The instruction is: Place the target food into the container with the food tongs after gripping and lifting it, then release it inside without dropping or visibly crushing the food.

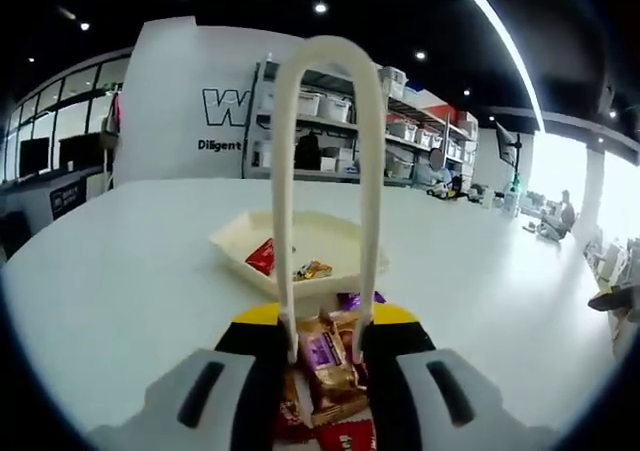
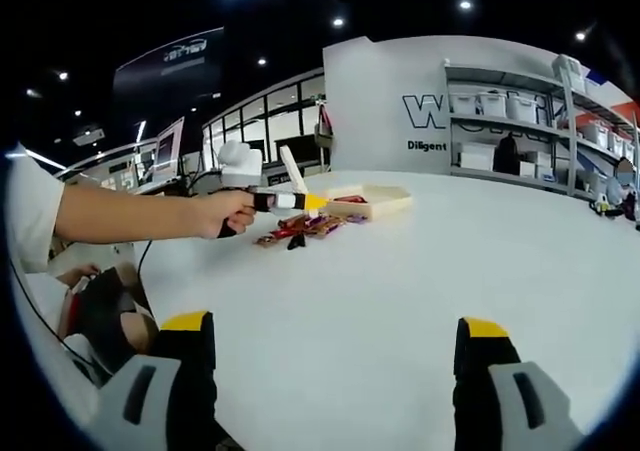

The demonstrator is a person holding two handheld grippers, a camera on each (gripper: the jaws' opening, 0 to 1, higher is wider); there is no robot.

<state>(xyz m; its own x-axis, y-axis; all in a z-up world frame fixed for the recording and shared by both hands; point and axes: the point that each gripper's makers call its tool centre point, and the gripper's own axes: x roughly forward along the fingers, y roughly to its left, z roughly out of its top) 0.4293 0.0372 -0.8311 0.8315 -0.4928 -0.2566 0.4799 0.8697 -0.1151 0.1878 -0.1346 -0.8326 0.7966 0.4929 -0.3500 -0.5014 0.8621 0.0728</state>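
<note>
Here we are over the white counter (image 1: 120, 291), and the left gripper (image 1: 325, 356) has its fingers (image 1: 255, 361) clamped on the white food tongs (image 1: 325, 171), whose looped end sticks straight ahead in the left gripper view; the tong tips point back down between the yellow-tipped fingers, right into a heap of wrapped candies (image 1: 330, 371), and one brown-and-purple wrapped piece sits between those tips, though I cannot tell for sure whether it is pinched or merely straddled. Straight ahead, just past the heap, lies the cream tray (image 1: 235, 241) with a red sweet (image 1: 262, 257) and a gold one (image 1: 312, 269) already inside, so the line that matters runs directly forward: candy at the tips, container just beyond along the same axis. From the right gripper view the picture is clear from the side: a hand (image 2: 225, 213) holds the left gripper (image 2: 262, 201) with the tongs (image 2: 293, 169) rising at a tilt, the candy pile (image 2: 305, 228) on the counter (image 2: 400, 301) beneath it and the tray (image 2: 380, 203) just beside. The right gripper (image 2: 335, 356) hangs well apart from all this, fingers (image 2: 190, 351) spread wide and holding nothing, so the left is plainly the nearer one; my read is the lift is the step in hand, with a short forward carry to follow
</note>
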